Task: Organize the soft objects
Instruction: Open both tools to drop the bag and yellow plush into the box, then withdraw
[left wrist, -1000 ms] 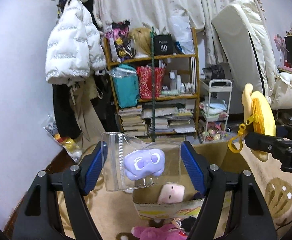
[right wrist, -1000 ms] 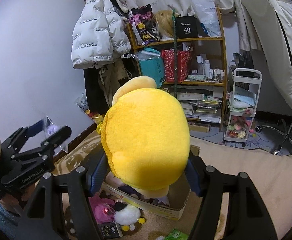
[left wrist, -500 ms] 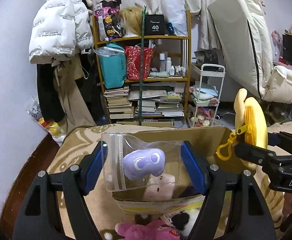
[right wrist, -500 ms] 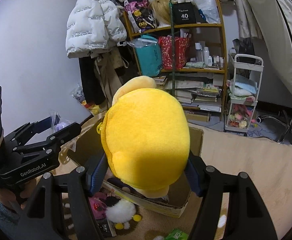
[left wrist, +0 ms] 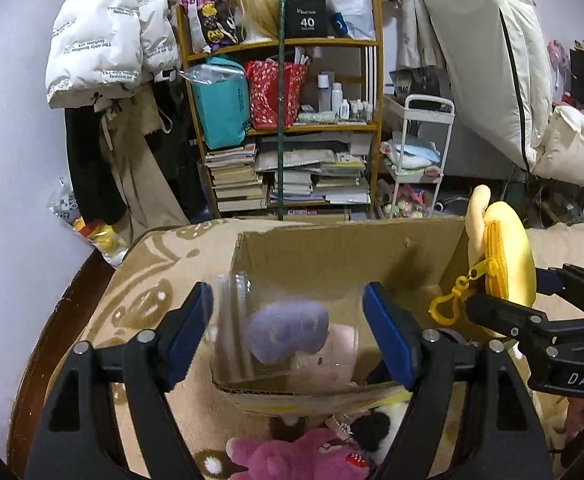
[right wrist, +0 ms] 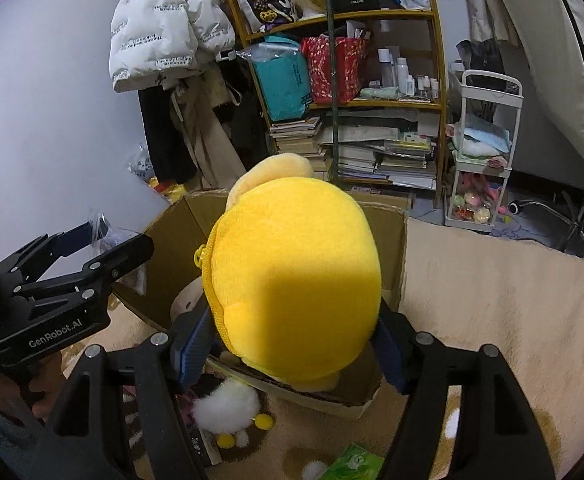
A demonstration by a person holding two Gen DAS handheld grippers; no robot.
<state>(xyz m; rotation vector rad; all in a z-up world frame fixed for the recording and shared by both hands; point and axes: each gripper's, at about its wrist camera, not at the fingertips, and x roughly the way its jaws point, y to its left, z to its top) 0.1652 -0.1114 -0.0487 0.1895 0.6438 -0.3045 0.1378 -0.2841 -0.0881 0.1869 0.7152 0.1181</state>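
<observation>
An open cardboard box (left wrist: 332, 256) stands on a beige patterned rug. My left gripper (left wrist: 287, 336) has its jaws wide apart; a clear plastic bag with a purple plush (left wrist: 287, 330) sits blurred between them, above the box's near edge, seemingly loose. A pink plush (left wrist: 332, 354) lies inside the box. My right gripper (right wrist: 292, 344) is shut on a yellow plush pouch (right wrist: 296, 280) and holds it over the box (right wrist: 396, 256). The pouch also shows in the left wrist view (left wrist: 504, 256), with a yellow clip.
A magenta plush (left wrist: 292, 460) and a white pom-pom toy (right wrist: 227, 404) lie on the rug in front of the box. A green packet (right wrist: 352, 464) lies nearer. A cluttered shelf (left wrist: 287, 120), a white trolley (left wrist: 416, 156) and hanging coats stand behind.
Both grippers have come down toward the box. The bag with the purple plush has dropped lower between the left jaws and is blurred, as if let go.
</observation>
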